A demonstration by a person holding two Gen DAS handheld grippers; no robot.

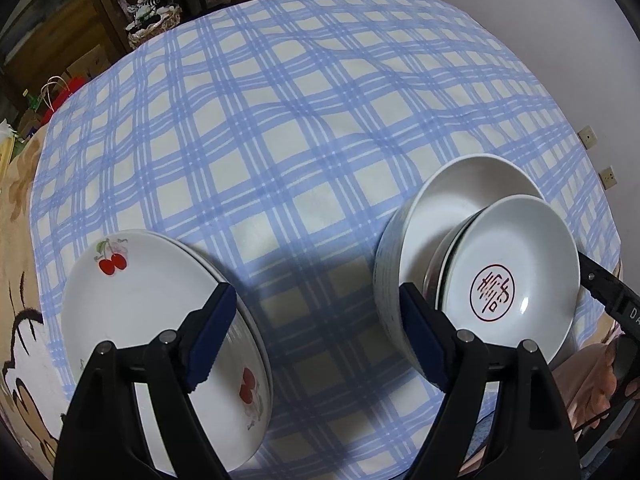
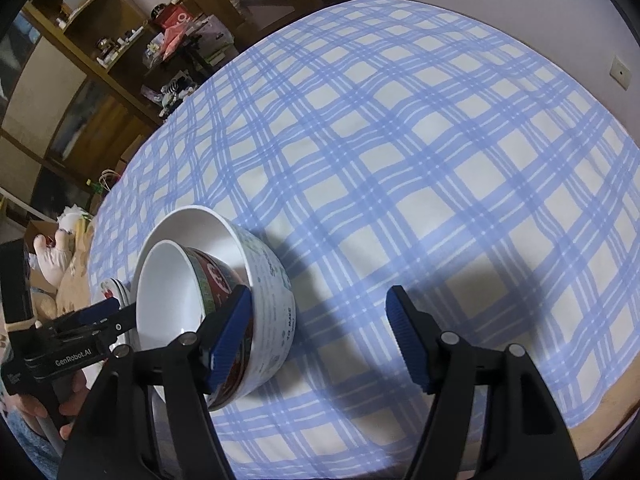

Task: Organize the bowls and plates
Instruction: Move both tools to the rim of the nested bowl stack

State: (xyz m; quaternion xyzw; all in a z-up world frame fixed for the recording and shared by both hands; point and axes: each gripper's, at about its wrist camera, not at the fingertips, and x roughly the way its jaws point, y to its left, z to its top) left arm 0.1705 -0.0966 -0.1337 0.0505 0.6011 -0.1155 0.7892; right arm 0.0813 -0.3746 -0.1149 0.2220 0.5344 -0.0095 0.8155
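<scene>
A stack of white plates with red cherries [image 1: 160, 304] lies on the checked tablecloth at the left. At the right a large white bowl [image 1: 460, 188] holds smaller bowls tilted inside it, the top one bearing a red round seal [image 1: 516, 264]. My left gripper [image 1: 316, 328] stands open over bare cloth between the plates and the bowls. In the right wrist view the same large printed bowl [image 2: 276, 280] holds a red-patterned bowl [image 2: 172, 292]. My right gripper [image 2: 320, 332] is open just right of it, its left finger [image 2: 232, 332] in front of the bowl wall. Nothing is between its fingers.
The blue and cream tablecloth [image 1: 320, 120] covers the table, with its far half bare. The right gripper's finger [image 1: 600, 284] shows beside the sealed bowl's rim. The left gripper [image 2: 100, 314] and a hand show at the left. Shelves [image 2: 80, 80] and clutter stand beyond the table.
</scene>
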